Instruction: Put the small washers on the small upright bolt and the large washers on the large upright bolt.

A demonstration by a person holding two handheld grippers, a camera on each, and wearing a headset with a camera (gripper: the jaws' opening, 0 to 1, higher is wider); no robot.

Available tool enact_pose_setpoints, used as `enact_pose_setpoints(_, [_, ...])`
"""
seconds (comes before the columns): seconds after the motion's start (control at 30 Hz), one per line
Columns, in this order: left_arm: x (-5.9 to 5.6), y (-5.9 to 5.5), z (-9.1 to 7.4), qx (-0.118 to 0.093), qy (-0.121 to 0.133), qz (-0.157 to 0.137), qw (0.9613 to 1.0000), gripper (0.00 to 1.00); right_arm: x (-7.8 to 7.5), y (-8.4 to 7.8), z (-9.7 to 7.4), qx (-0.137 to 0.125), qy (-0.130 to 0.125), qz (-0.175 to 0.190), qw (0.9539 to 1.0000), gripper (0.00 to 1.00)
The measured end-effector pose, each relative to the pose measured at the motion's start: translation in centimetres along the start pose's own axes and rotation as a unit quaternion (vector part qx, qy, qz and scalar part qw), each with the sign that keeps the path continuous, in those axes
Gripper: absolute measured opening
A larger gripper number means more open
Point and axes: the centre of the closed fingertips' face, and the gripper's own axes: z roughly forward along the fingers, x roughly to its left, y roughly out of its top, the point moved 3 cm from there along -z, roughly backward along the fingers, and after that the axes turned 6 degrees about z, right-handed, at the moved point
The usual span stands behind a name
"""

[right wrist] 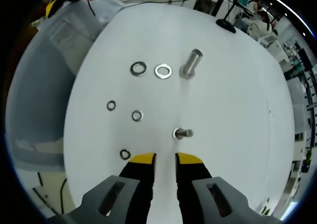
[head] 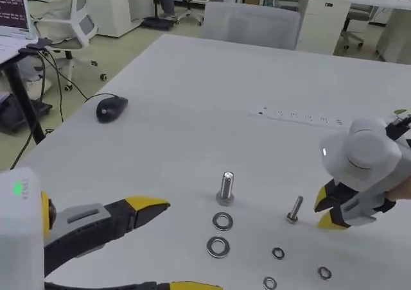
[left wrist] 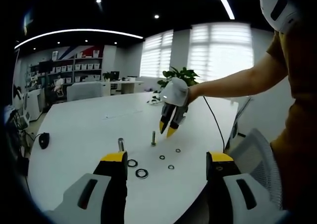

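While L claw (left wrist: 167, 157) gapes wide, R claw (right wrist: 166, 157) sits slightly parted, empty, near small bolt (right wrist: 182, 133).

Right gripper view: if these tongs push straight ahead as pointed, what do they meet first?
Probably the small upright bolt, just ahead of the right gripper and slightly off its centre line; depth is unclear.

No text, label, brand or number can be read. The screen (head: 13, 8), at ten o'clock in the head view, carries rows of pale writing on a dark purple ground, too small and blurred to make out. The power strip (head: 298, 117), at two o'clock, has tiny dark marks, equally illegible.
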Motion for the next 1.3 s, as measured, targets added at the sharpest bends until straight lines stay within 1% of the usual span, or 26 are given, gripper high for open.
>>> enact_pose_setpoints(0.17, [-0.5,0.3,-0.2,-0.003,-0.002,0.008,1.0000,0.64,1.6,-0.8,-0.2,0.003,0.003,0.004,1.0000,0.16])
enact_pose_setpoints(0.4, [-1.1,0.4,-0.4,-0.004,-0.006,0.014,0.9999,0.64,3.6,-1.7,-0.1,0.008,0.012,0.009,0.9999,0.16])
enact_pose_setpoints(0.57, [-1.4,0.6,-0.6,-0.005,-0.006,0.017,0.9998,0.64,4.9,-2.1,0.5,0.009,0.022,0.014,0.9996,0.17])
enact_pose_setpoints(0.67, [-1.5,0.7,-0.6,-0.006,-0.007,0.018,0.9998,0.64,5.7,-2.4,1.2,0.010,0.030,0.017,0.9993,0.18])
enact_pose_setpoints(0.8, [-1.6,0.7,-0.6,-0.004,-0.008,0.018,0.9998,0.64,6.1,-2.7,2.1,0.014,0.038,0.024,0.9989,0.19])
enact_pose_setpoints(0.9, [-1.6,0.8,-0.6,-0.006,-0.008,0.018,0.9998,0.64,5.9,-2.6,2.2,0.012,0.035,0.025,0.9990,0.20])
enact_pose_setpoints(1.3, [-1.4,0.8,-0.5,-0.003,-0.007,0.015,0.9999,0.64,5.6,-2.2,3.1,0.013,0.046,0.033,0.9983,0.20])
